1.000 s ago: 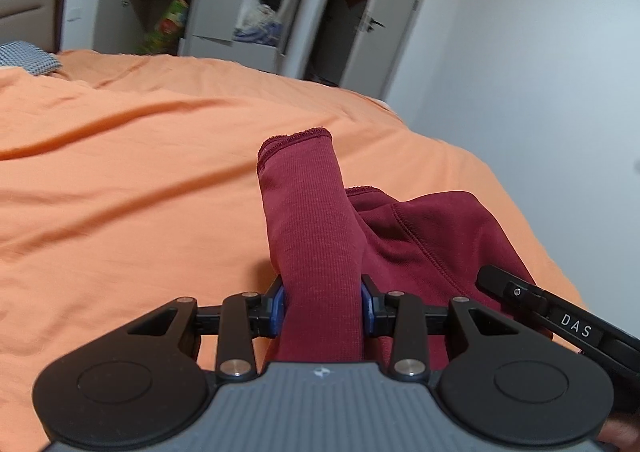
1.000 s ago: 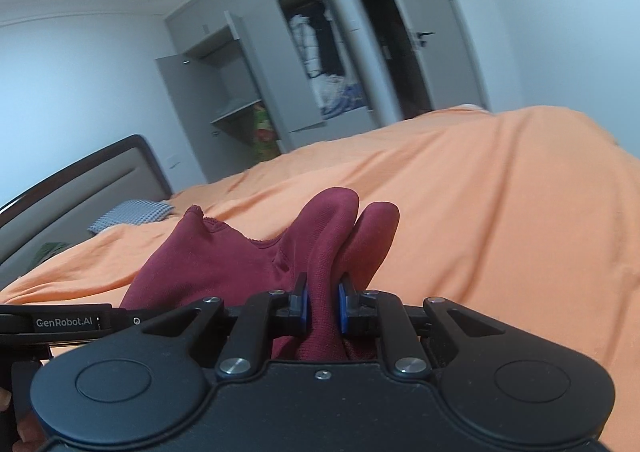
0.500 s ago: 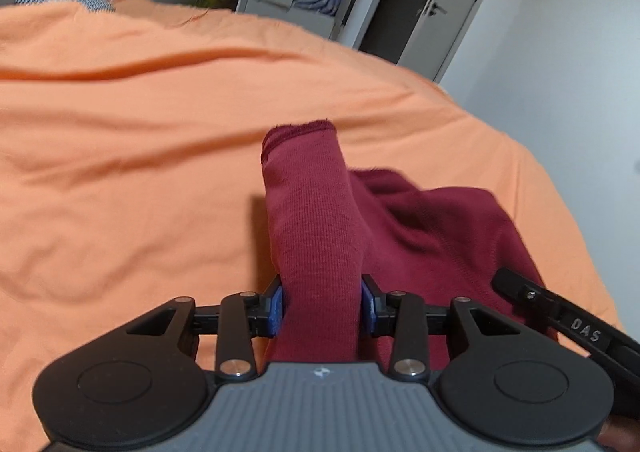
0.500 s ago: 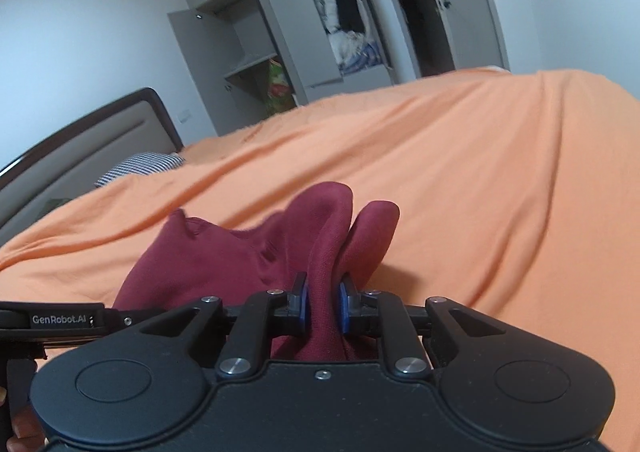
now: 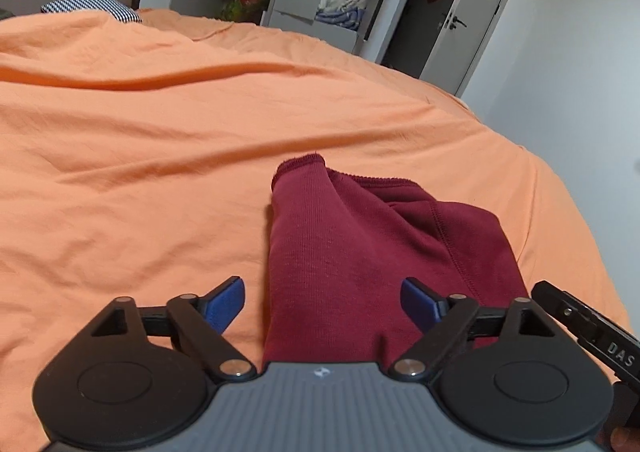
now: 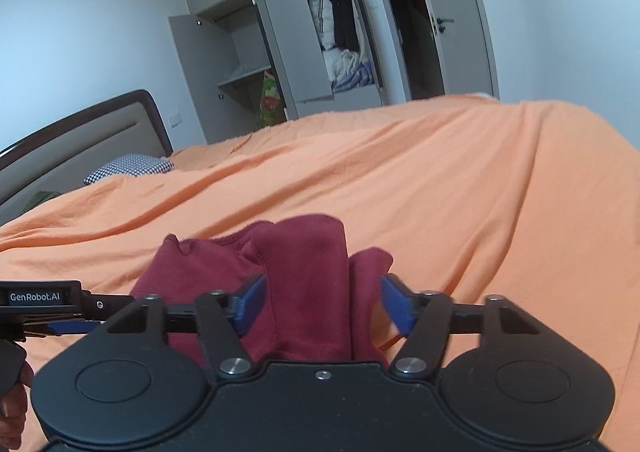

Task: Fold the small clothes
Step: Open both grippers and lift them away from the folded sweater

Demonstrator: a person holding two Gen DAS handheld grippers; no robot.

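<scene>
A dark red knit garment (image 5: 352,244) lies folded on the orange bedspread (image 5: 160,140); its ribbed edge points away from me. My left gripper (image 5: 322,302) is open, its blue pads spread on either side of the garment's near left part, clear of the cloth. In the right wrist view the same garment (image 6: 296,272) bunches up in front of my right gripper (image 6: 322,304), which is also open, with the cloth standing loose between its blue pads. The other gripper's black finger (image 5: 588,328) shows at the right edge of the left wrist view.
The bedspread (image 6: 460,192) stretches wide to the left and ahead. A checked pillow (image 5: 92,6) and a dark headboard (image 6: 80,124) sit at the far end. Behind the bed stand a grey wardrobe (image 6: 320,40) with open doors and a room door (image 5: 472,12).
Both grippers have opened and let go of the red garment, which has dropped onto the bedspread. Both views have dipped and then risen slightly.
</scene>
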